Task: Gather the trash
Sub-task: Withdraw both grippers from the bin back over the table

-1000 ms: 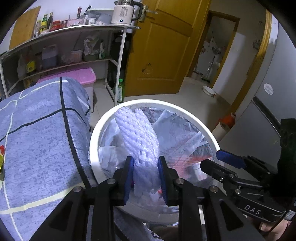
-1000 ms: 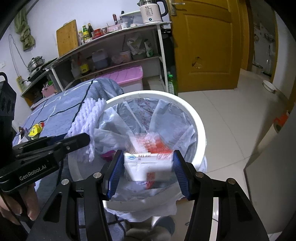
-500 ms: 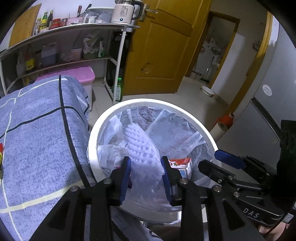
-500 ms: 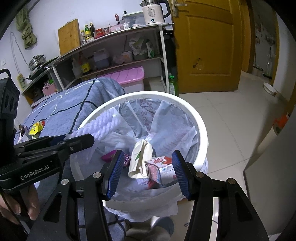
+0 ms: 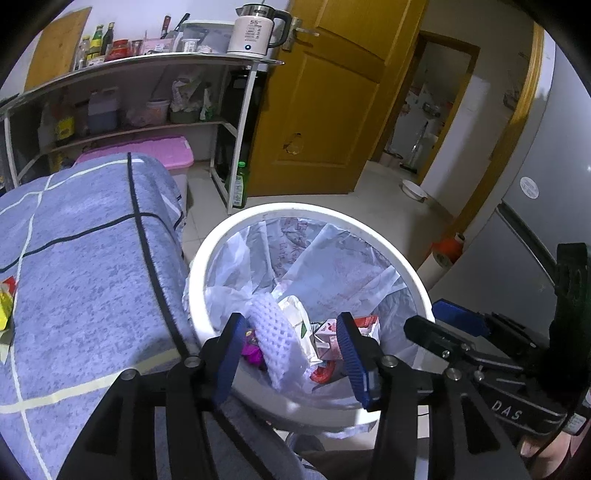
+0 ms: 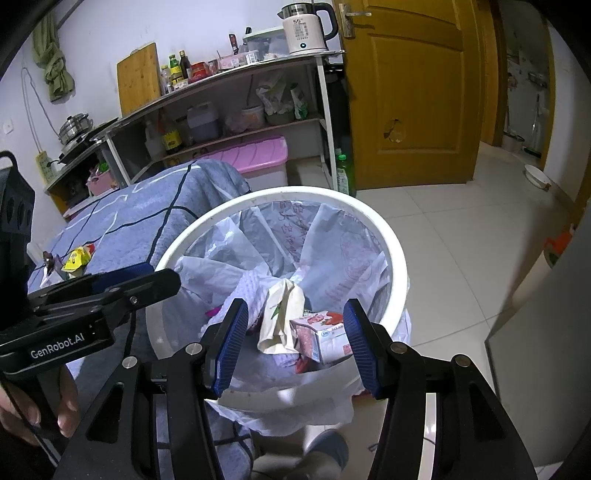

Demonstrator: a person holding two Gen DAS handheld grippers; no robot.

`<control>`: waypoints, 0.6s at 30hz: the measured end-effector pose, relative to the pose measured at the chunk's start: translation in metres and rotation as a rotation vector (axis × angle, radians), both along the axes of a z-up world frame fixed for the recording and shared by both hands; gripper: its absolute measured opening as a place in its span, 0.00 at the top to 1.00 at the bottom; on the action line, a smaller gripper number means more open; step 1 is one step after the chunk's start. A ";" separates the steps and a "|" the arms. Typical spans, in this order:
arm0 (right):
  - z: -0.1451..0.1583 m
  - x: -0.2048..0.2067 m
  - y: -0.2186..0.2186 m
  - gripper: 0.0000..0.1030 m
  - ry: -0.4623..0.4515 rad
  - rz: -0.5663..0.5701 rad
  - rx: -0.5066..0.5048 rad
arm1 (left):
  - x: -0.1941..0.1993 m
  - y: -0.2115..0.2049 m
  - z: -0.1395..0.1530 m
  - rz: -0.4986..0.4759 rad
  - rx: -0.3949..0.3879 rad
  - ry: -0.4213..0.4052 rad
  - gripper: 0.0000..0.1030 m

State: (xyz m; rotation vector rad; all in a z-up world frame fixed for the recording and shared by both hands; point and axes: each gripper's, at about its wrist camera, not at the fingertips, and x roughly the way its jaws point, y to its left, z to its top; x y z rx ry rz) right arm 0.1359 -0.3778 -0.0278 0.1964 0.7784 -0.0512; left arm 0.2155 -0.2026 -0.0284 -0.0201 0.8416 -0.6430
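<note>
Nearest the cameras, the left gripper [image 5: 291, 350] is seen with its blue-padded jaws spread wide and nothing held between them, poised above the near rim of the white bin [image 5: 413, 273]. The right gripper [image 6: 295, 341] is likewise held wide apart and empty over the same bin [image 6: 397, 251]. Inside the bin, which is lined with a thin translucent plastic bag [image 6: 332, 236], the trash is gathered at the bottom: a white foam net sleeve [image 5: 275, 328] with a dimpled mesh surface is laid towards the left, a crumpled cream paper wrapper [image 6: 282, 317] with a small green mark is propped beside it, and a small drink carton [image 6: 325, 334] printed in red and white is tipped on its side to the right. A scrap of magenta wrapper [image 5: 251, 345] is partly hidden below the net. Left of the bin, a table covered with a blue checked cloth [image 6: 147, 206] is seen, with a yellow wrapper [image 6: 77, 257] lying on it. Farther back, a metal shelf unit [image 6: 236, 92] carries a white kettle [image 6: 306, 27], beside a yellow wooden door [image 6: 413, 92].
</note>
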 end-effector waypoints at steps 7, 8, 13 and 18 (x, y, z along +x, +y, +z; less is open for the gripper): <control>0.008 -0.009 0.007 0.47 -0.015 0.026 0.001 | -0.014 0.020 0.009 0.052 0.001 -0.016 0.51; 0.010 -0.011 0.009 0.47 -0.018 0.029 -0.001 | -0.016 0.022 0.011 0.054 0.001 -0.020 0.51; 0.021 -0.024 0.020 0.47 -0.045 0.050 0.011 | -0.035 0.038 0.019 0.067 0.003 -0.047 0.51; 0.029 -0.034 0.037 0.47 -0.067 0.073 0.022 | -0.052 0.059 0.024 0.098 0.016 -0.070 0.51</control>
